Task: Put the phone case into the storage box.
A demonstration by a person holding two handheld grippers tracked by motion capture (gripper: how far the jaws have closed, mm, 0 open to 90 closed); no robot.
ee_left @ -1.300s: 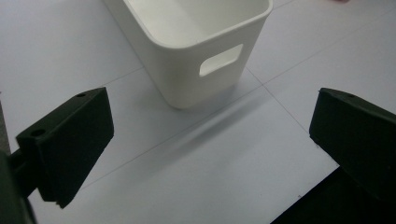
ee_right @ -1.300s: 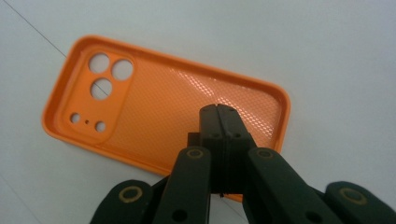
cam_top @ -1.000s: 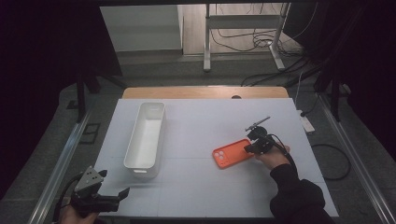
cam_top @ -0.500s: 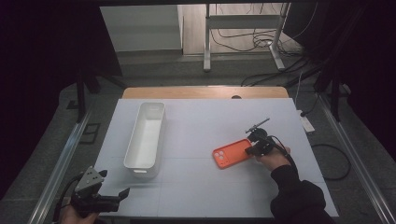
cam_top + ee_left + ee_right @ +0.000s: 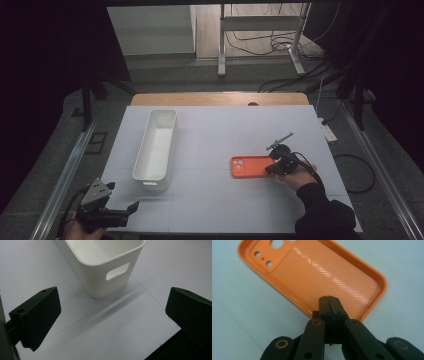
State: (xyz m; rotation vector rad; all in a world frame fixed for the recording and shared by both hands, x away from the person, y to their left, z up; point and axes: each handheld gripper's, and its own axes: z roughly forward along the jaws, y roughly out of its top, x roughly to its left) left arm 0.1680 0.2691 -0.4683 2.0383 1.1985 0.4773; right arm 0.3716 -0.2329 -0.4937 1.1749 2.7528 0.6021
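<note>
left gripper (image 5: 131,207) sits off the near end of the white bin (image 5: 156,145), jaws spread wide, nothing in them; right of the bin the orange phone case (image 5: 251,166) lies flat on the table (image 5: 210,205); right gripper (image 5: 329,300) has its jaws pressed together on the case's near rim; I'd lift slow and keep it level so the thin rim doesn't slip
</note>
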